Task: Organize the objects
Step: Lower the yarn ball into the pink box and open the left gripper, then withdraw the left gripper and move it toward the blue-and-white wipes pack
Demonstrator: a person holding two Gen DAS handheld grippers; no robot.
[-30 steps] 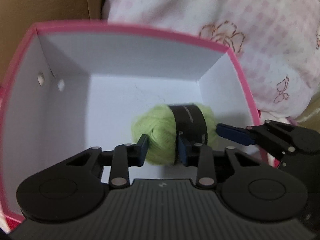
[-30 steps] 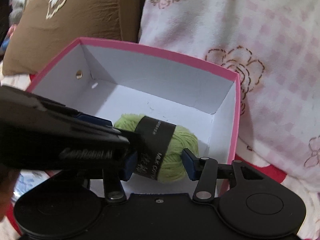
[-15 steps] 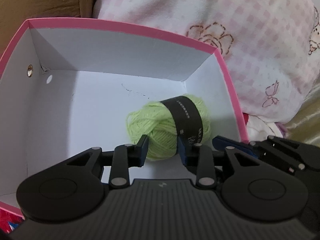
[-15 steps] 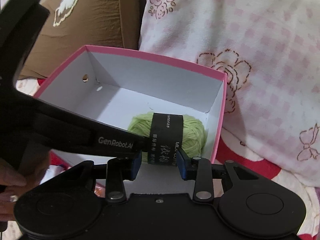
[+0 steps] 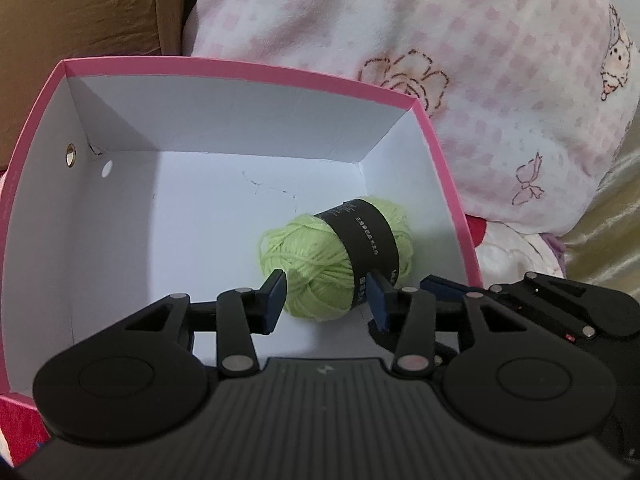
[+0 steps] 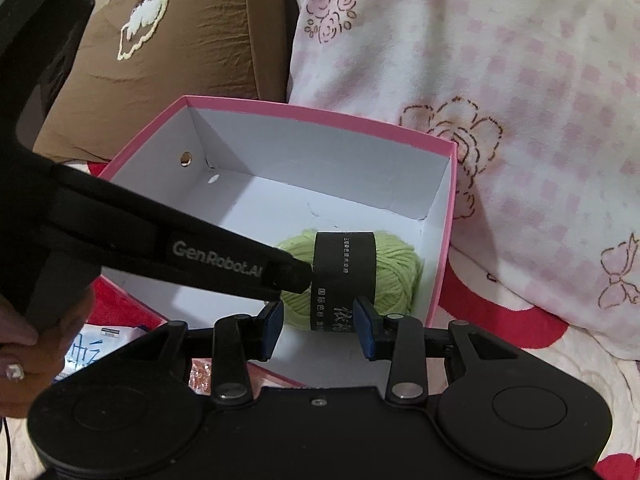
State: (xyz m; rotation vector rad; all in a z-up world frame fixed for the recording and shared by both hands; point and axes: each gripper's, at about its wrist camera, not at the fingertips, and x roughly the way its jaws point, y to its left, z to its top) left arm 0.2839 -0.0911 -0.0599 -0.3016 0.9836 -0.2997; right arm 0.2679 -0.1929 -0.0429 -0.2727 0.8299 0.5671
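Looking from the near edge of the left-wrist view: left tool (image 5: 326, 296) has just been opening, its blue pads now spread and clear of the green yarn ball (image 5: 320, 268) seen between them. Right tool (image 6: 320, 330), low centre of its own view, has been narrowing; its jaws are parted with nothing gripped. Yarn rests on the floor of the pink box (image 5: 240, 70), right half, near the right wall. Beyond: patterned blanket (image 5: 460, 60). Risk: a withdrawing pad may snag loose strands and drag the ball out.
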